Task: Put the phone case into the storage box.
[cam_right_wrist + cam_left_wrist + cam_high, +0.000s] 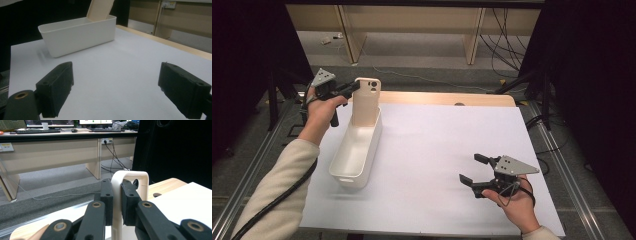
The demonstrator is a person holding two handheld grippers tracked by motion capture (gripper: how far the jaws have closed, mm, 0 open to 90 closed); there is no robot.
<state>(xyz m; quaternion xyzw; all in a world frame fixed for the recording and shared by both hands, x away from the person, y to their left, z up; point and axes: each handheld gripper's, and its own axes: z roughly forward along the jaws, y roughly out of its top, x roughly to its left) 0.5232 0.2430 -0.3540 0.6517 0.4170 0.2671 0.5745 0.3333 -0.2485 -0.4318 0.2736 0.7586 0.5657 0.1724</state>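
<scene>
The cream phone case is standing nearly upright, pinched at its upper edge between the fingers of the left gripper. In the left gripper view those two black fingers are pressing on either side of the case's thin wall, near its rounded top corner and just beside the camera cut-out. Below the fingers, the case's lower end is sitting inside the far end of the white bin, leaning slightly against its end wall. The bin is a long, open tub lying lengthwise on the white worktop, running from under the left fingers toward the person. The left hand is gripping the tool's handle beside the bin's far end.

The right gripper is hovering low over the worktop, well apart from the bin and the case. Its fingers are spread wide with nothing between them. From between these fingers, the bin is sitting ahead and to the left, with the case rising from its far end.
</scene>
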